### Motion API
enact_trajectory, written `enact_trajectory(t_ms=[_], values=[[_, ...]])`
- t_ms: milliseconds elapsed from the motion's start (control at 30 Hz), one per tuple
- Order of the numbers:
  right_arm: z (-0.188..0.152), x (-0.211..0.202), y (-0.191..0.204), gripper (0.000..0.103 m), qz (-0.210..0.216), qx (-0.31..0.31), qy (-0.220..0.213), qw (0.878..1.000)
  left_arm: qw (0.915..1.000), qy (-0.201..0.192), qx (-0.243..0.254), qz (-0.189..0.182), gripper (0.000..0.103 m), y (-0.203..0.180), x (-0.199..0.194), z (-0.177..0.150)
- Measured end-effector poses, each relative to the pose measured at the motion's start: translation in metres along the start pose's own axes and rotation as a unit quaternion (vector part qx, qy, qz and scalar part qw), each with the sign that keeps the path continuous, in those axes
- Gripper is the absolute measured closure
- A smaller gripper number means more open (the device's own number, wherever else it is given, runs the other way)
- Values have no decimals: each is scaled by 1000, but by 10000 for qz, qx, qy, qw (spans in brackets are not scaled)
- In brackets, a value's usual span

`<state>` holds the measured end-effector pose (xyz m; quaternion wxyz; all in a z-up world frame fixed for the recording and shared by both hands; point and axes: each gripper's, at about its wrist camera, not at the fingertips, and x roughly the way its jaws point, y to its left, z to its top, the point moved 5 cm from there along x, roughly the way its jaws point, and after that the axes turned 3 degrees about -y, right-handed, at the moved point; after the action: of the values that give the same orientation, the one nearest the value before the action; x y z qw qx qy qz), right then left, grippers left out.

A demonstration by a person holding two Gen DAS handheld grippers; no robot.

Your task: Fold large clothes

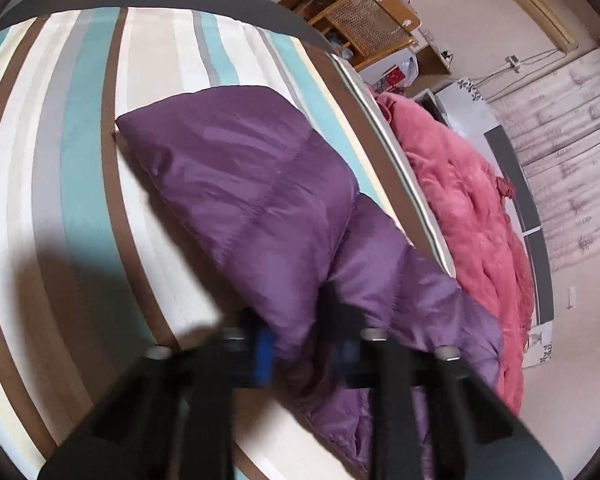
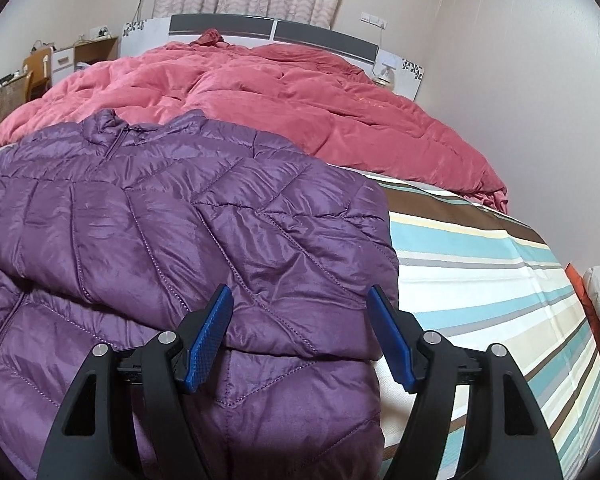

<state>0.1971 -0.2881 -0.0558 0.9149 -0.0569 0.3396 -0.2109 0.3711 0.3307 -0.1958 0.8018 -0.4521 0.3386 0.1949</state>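
Your left gripper (image 1: 306, 354): blurred, jaws pressed together, pinching fold of purple jacket (image 1: 260, 188); pads mostly buried in fabric, only one blue pad edge shows. Sleeve of jacket lies flat across striped bedspread (image 1: 80, 152); rest of garment cut off by lower frame edge. Your right gripper (image 2: 300, 336): blue pads spread, hovering above jacket's lower hem, nothing between them. Jacket body lies on bed, collar toward pink duvet (image 2: 300, 100); jacket's left part out of frame.
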Motion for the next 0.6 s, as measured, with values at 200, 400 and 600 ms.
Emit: enact_trajectory(t_ms=[200,400,600], values=[[-1,2,3,34,-15,17,44,10000,9978,-634,171,-1,98,2,-36,6],[-1,2,3,34,-39,33,53,10000,9804,-1798,743,309,98,-10,-110,-5],[-2,2,-4,34,42,241,46,9997,9331,-2636,2446,-6,98,-94,-167,-44]])
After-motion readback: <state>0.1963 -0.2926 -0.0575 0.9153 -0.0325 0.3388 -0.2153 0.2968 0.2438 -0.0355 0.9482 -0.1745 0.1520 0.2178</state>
